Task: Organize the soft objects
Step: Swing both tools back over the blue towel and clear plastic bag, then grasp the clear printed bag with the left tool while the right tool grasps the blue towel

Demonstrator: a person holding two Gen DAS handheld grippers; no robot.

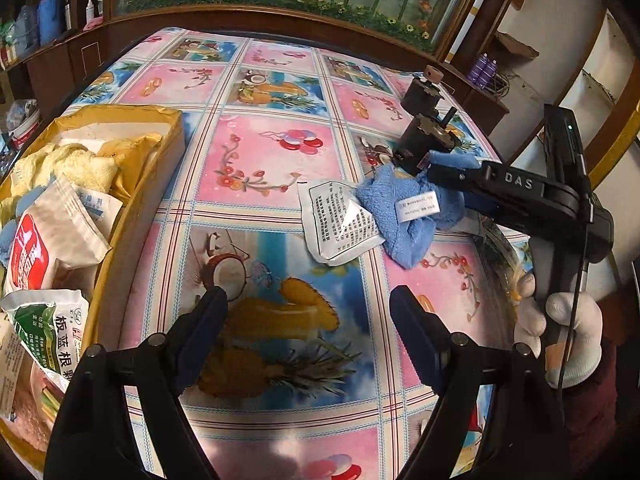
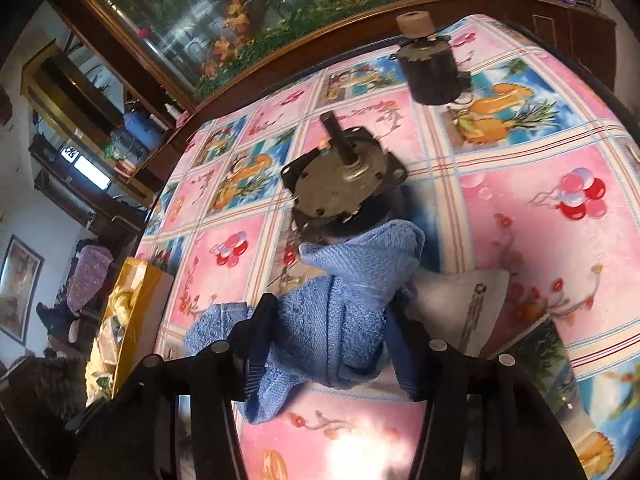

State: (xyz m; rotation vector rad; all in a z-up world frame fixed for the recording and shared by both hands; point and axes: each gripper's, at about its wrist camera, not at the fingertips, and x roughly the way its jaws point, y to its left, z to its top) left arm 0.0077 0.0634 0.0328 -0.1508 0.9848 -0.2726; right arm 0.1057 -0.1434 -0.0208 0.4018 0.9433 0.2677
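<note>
A crumpled blue towel (image 1: 394,216) with a white label lies right of centre on the patterned tablecloth, and it fills the middle of the right wrist view (image 2: 340,308). My right gripper (image 2: 330,320) is shut on this towel, which bunches between its fingers; the left wrist view shows that gripper (image 1: 444,188) coming in from the right. My left gripper (image 1: 312,320) hovers open above the cloth with nothing between its fingers. At the left stands a yellow box (image 1: 168,148) holding a yellow towel (image 1: 76,168) and several packets.
A white printed packet (image 1: 340,224) lies against the blue towel (image 2: 460,292). Two dark metal motors stand just beyond it, one close (image 2: 344,176) and one farther back (image 2: 432,68). A gloved hand (image 1: 568,332) holds the right gripper's handle. A wooden cabinet runs behind the table.
</note>
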